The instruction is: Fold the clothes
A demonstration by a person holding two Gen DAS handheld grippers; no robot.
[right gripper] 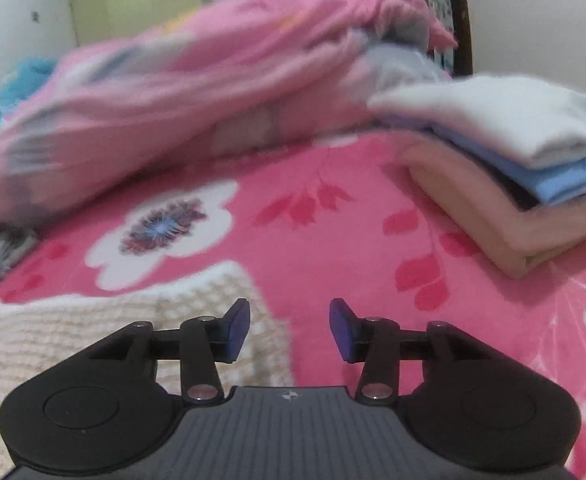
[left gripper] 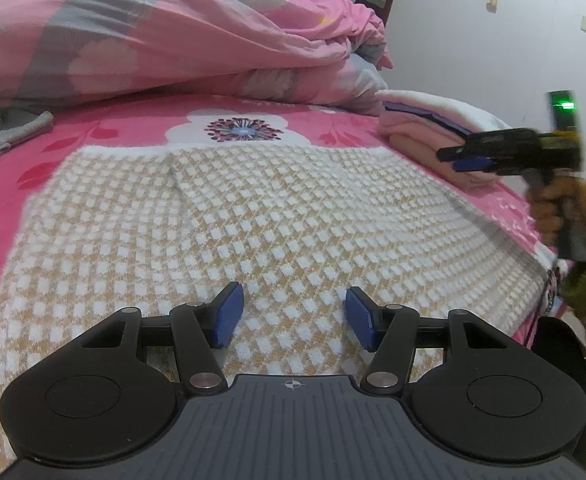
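Tan-white knit garment (left gripper: 229,216) flat, stretching away beneath left gripper (left gripper: 295,316); right gripper (right gripper: 289,330) past its far-right corner; both jaws apart, empty.

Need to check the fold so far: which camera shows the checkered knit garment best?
The left wrist view: the checkered knit garment fills the frame, sharp, lying flat on the bedspread. The right wrist view catches only a blurred corner.

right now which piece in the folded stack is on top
The white piece; the blue piece lies under it, and the thick peach piece is at the bottom.
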